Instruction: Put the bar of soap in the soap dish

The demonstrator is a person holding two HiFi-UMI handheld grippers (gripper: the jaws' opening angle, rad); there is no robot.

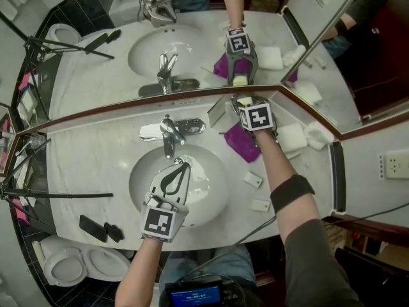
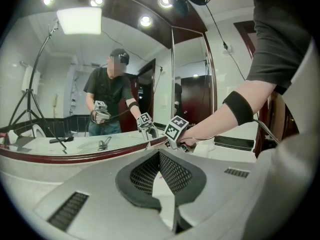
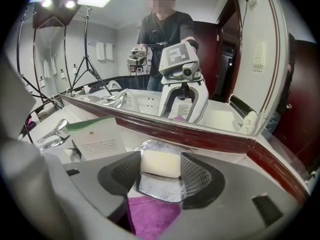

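A pale bar of soap [image 3: 161,164] sits between the mesh pads of my right gripper [image 3: 161,170], touching both pads. It hangs just over a shiny clear soap dish [image 3: 157,190] by the mirror's base. In the head view the right gripper [image 1: 245,102] points at the mirror, right of the faucet, with the soap [image 1: 243,100] at its tips. My left gripper [image 1: 176,174] is shut and empty over the sink basin [image 1: 211,190]. In the left gripper view, its jaws [image 2: 159,157] meet with nothing between them.
A purple cloth [image 1: 239,143] lies just in front of the dish, and a folded white card [image 3: 97,136] stands to its left. The chrome faucet [image 1: 169,133] rises behind the basin. White folded towels [image 1: 293,137] and small packets [image 1: 253,180] lie right; dark handsets [image 1: 96,229] lie at the left front.
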